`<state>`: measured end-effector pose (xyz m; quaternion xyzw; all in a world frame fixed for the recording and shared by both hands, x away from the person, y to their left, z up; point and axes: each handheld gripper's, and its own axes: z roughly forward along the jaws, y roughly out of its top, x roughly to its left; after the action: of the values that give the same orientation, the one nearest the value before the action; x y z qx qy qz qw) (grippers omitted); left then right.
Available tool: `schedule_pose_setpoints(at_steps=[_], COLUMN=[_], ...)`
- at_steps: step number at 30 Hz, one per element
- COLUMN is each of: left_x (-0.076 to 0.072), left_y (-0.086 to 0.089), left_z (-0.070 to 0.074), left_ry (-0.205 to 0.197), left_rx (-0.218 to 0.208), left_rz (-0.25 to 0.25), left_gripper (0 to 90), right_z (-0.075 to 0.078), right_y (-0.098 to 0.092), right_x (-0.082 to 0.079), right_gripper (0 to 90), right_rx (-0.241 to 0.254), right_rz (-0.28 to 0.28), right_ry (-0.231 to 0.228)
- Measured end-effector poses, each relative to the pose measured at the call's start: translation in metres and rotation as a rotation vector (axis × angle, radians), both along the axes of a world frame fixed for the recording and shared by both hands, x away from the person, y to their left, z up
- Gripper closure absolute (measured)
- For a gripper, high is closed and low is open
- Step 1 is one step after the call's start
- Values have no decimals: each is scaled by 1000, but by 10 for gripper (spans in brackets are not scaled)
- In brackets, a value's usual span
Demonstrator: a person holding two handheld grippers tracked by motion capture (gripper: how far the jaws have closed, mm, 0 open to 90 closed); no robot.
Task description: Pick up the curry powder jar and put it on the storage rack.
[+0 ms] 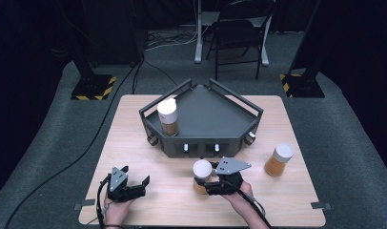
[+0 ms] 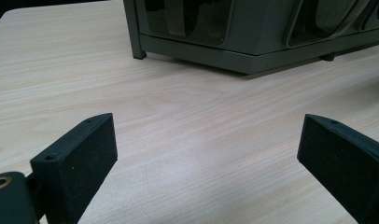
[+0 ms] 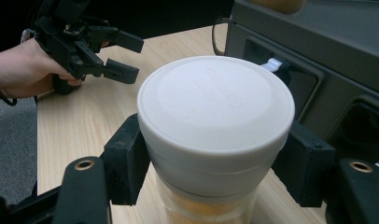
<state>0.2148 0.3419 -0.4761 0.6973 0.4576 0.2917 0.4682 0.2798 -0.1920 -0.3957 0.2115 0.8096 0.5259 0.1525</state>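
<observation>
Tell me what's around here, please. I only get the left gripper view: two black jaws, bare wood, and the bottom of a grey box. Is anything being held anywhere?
Observer: Yes. The right gripper is shut on a white-lidded jar; its pads press just below the lid.
Operator: What's in that jar?
Observer: Something orange-brown shows through its clear lower wall.
Operator: Are there other jars?
Observer: Two more. One stands on the grey tray, near its left corner; the other stands on the table to the right of the tray.
Operator: And my own gripper?
Observer: The left gripper is open, low over the table's near left part, with nothing between its jaws.
</observation>
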Motion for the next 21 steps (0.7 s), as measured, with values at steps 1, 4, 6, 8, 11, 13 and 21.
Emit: schedule_pose_setpoints(at_steps=[1, 4, 6, 8, 11, 13, 21], left_x=[0, 0, 0, 0, 0, 0, 0], left_y=[0, 0, 0, 0, 0, 0, 0], left_z=[0, 0, 0, 0, 0, 0, 0], left_ry=[0, -1, 0, -1, 0, -1, 0], left_rx=[0, 2, 1, 2, 1, 2, 1], left_rz=[0, -1, 0, 0, 0, 0, -1], left_gripper=[48, 48, 48, 48, 48, 48, 48], right_z=[2, 8, 11, 14, 18, 22, 34], right_y=[0, 1, 1, 1, 1, 1, 1], right_x=[1, 0, 1, 1, 2, 3, 6], right_gripper=[330, 330, 330, 331, 331, 331, 331], right_rx=[1, -3, -3, 2, 5, 6, 15], right_rz=[0, -7, -15, -21, -29, -35, -60], right_ry=[1, -1, 0, 3, 6, 8, 6])
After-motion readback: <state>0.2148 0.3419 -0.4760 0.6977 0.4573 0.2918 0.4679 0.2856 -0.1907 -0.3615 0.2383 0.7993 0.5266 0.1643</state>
